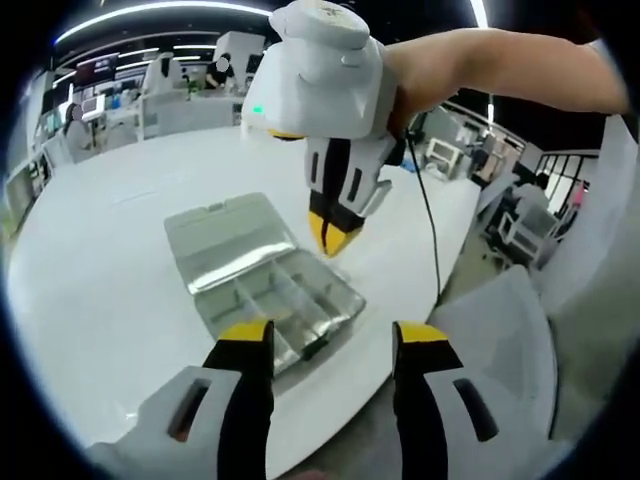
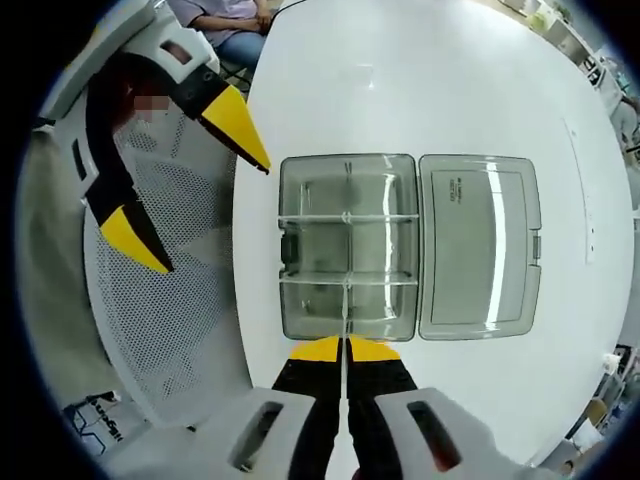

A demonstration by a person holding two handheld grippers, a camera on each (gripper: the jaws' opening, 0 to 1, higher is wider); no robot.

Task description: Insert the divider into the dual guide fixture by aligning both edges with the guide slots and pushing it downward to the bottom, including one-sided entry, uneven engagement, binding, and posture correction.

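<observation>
A: L→R in the right gripper view: left claw (image 2: 185, 180) hangs off the surface (image 2: 420, 80) edge, jaws spread wide, nothing in them. Beside it, on the surface, the clear box (image 2: 348, 247), its lid (image 2: 478, 247) flopped open to the far side.

B: And the divider?

A: Thin clear strip (image 2: 344, 350), pinched edge-on in the right claw (image 2: 344, 350), jaws nearly together on it. Its tip sits at the box's near wall, by a compartment w/ cross walls already in. Can't tell if it's in a slot yet.

B: Left gripper view?

A: Box (image 1: 262, 280) sits centre-left, the right claw (image 1: 333, 240) poised over its near end, the view's own claw (image 1: 332, 345) wide apart below.

B: Risks?

A: Probably one edge catches its slot first, strip cocks, binds partway. Cause: thin flexy strip, one narrow grip, slots hard to see thru clear plastic. Also nothing's holding the box, so a hard push may skid or tip it. Left claw prob. should brace it.
</observation>
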